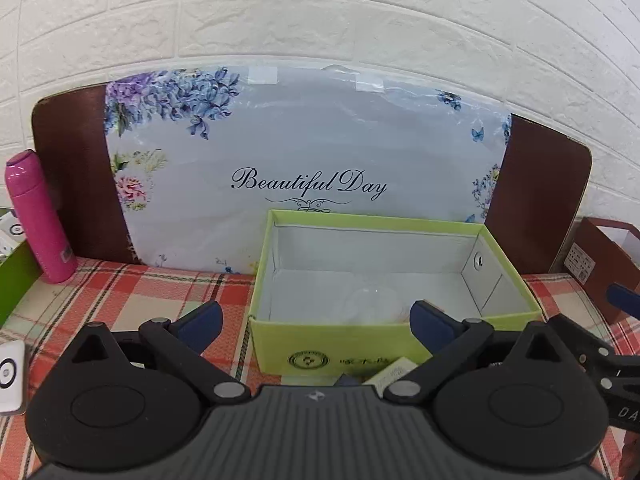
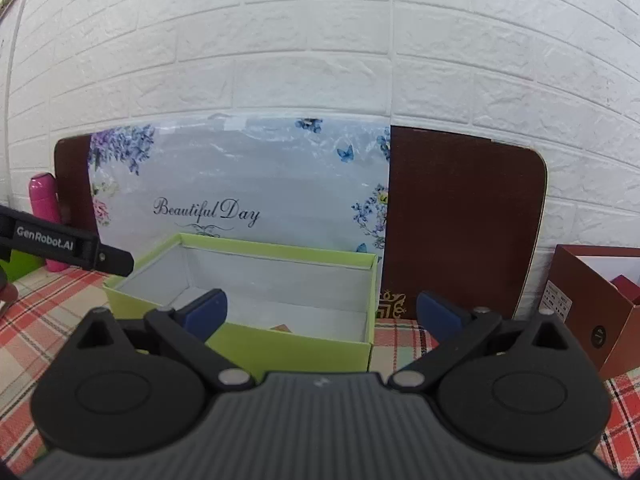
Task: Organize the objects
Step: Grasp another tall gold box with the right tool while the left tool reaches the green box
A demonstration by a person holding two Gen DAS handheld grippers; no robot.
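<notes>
With left gripper (image 1: 316, 320) and right gripper (image 2: 322, 312) both spread and empty, lift clear of the green box (image 1: 400, 224) ahead, whose contents, possibly a clear cup, stay put.

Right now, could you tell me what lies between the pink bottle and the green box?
In the left wrist view, only bare checked tablecloth lies between pink bottle and green box.

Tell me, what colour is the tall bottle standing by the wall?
Pink. The tall pink bottle shows best in the left wrist view.
</notes>
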